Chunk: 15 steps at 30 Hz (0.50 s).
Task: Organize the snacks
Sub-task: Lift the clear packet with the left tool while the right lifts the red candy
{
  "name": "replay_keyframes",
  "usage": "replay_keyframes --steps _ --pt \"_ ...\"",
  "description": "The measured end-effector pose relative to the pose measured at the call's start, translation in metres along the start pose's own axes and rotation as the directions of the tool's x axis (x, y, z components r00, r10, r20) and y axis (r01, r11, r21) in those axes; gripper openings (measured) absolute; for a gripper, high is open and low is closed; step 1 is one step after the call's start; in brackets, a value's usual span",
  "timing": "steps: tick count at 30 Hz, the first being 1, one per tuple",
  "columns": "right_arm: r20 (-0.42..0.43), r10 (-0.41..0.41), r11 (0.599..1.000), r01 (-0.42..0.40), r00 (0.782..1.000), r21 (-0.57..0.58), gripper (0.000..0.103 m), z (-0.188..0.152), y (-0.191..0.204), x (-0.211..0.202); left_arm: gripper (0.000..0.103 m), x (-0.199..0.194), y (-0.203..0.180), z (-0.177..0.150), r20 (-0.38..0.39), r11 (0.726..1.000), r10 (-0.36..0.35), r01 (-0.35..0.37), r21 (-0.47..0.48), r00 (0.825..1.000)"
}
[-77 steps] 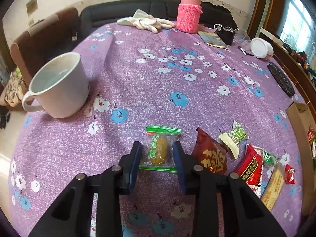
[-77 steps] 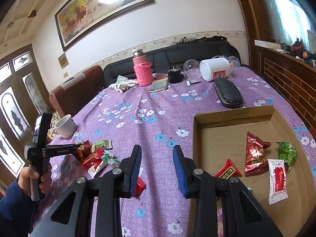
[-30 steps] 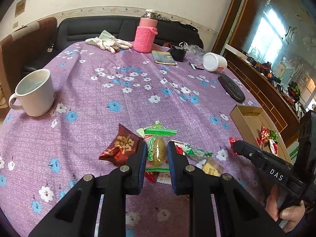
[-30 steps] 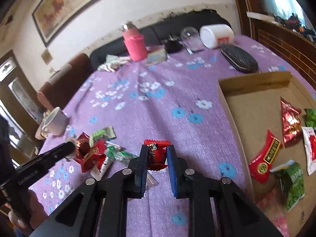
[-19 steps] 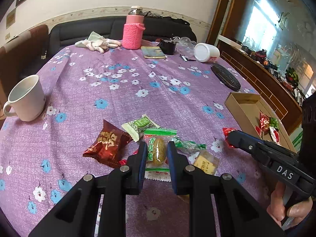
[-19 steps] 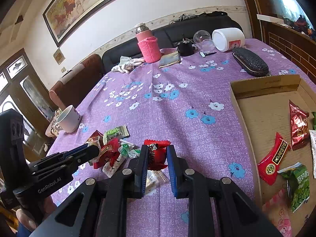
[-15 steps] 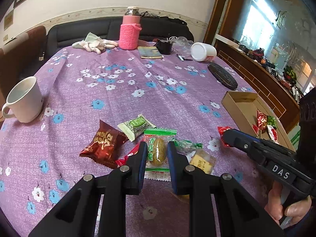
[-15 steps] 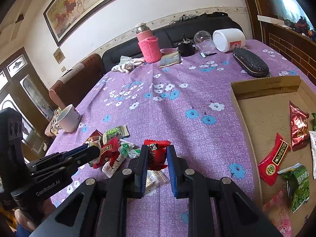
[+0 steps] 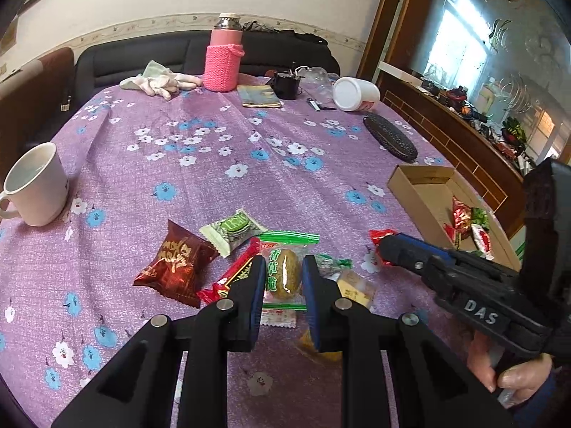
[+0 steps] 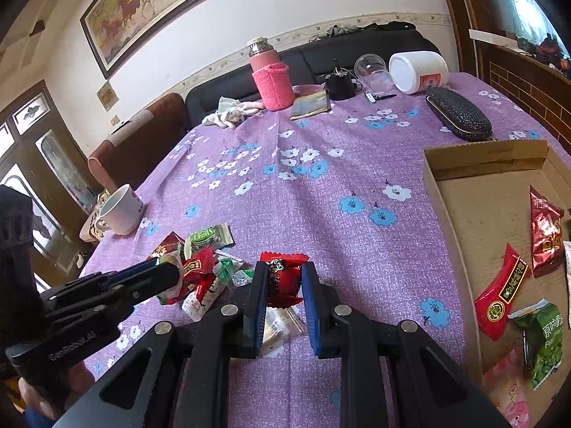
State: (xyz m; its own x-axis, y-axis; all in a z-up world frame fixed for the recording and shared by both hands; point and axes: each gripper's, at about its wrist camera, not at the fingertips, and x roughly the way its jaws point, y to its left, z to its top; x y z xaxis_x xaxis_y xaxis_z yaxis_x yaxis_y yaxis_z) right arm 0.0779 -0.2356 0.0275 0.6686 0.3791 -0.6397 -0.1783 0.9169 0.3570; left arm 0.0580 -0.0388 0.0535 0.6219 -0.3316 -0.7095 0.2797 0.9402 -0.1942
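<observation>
My left gripper (image 9: 284, 274) is shut on a clear green-edged snack packet (image 9: 284, 271) and holds it above a pile of loose snacks (image 9: 200, 260) on the purple floral tablecloth (image 9: 221, 164). My right gripper (image 10: 283, 280) is shut on a red candy packet (image 10: 282, 276), held above the cloth left of the cardboard box (image 10: 442, 185). The box also shows in the left wrist view (image 9: 410, 189) with several snacks inside. The right gripper appears in the left wrist view (image 9: 383, 246); the left gripper appears in the right wrist view (image 10: 167, 271).
A white mug (image 9: 34, 183) stands at the left. A pink flask (image 9: 224, 60), gloves (image 9: 157, 82), a booklet (image 9: 258, 96), a white jar (image 9: 357, 94) and a black case (image 9: 390, 137) lie at the far side. A dark sofa (image 9: 142, 57) stands behind.
Both grippers closed on their packets and lifted them. The left gripper has carried its green-edged packet rightward toward the box; the right gripper holds the red candy steady.
</observation>
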Motion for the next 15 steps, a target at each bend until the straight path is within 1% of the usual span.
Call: replay_keyframes --steps 6,15 --pt "0.01 0.001 1.0 -0.001 1.0 0.001 0.02 0.0006 -0.0004 -0.0028 0.02 0.001 -0.0031 -0.0016 -0.009 1.0 -0.005 0.005 0.007 1.0" --pt "-0.003 0.009 1.0 -0.009 1.0 0.015 0.02 0.0008 -0.0024 -0.0008 0.02 0.0074 -0.003 -0.0026 -0.027 1.0 -0.001 0.001 0.002 1.0"
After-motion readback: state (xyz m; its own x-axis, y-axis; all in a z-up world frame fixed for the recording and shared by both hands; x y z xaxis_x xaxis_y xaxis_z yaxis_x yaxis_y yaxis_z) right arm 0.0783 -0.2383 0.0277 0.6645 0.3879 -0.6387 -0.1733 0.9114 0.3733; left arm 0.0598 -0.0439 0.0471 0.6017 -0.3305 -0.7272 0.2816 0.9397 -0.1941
